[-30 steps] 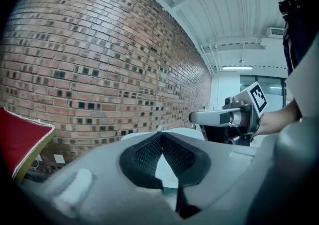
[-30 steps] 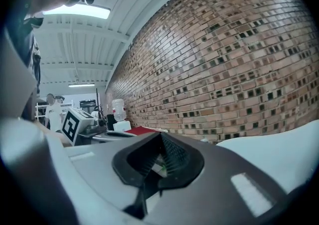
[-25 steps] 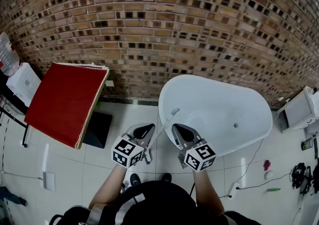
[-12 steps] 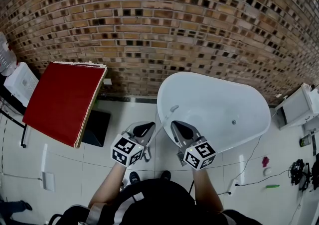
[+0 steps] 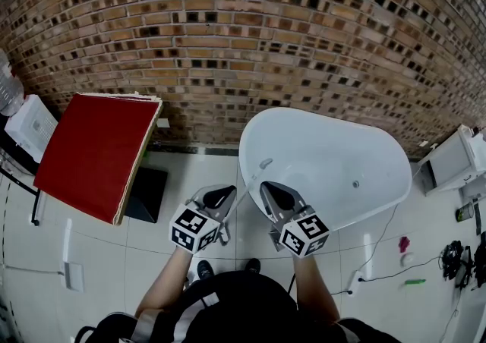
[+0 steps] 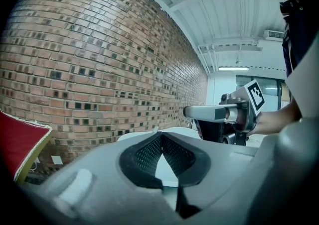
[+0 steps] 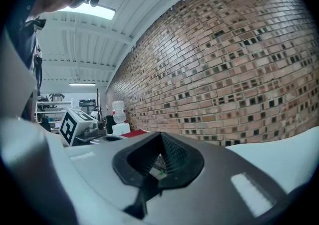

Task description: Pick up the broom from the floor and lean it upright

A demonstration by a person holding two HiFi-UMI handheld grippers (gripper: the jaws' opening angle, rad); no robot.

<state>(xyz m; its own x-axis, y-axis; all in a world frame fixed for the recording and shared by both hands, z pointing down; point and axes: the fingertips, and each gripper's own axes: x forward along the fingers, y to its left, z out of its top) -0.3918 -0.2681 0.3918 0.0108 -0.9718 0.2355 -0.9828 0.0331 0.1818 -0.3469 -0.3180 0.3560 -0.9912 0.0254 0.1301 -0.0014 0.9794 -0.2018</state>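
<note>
No broom shows in any view. In the head view my left gripper (image 5: 220, 197) and right gripper (image 5: 275, 196) are held side by side at waist height, pointing toward the white bathtub (image 5: 380, 144) and the brick wall. The left gripper (image 6: 159, 133) is shut, its ribbed pads meeting at the tips with nothing between them. The right gripper (image 7: 161, 135) is also shut and holds nothing. Each gripper view catches the other gripper off to the side. A thin pale line runs between the two grippers on the floor side; I cannot tell what it is.
A red board (image 5: 95, 155) leans tilted at the left, over a black box (image 5: 148, 196) on the tiled floor. A white cabinet (image 5: 456, 167) stands at the right, with cables (image 5: 380, 273) and small items on the floor. The person's feet show below the grippers.
Both grippers keep their place and stay shut. Only the head view has shifted slightly.
</note>
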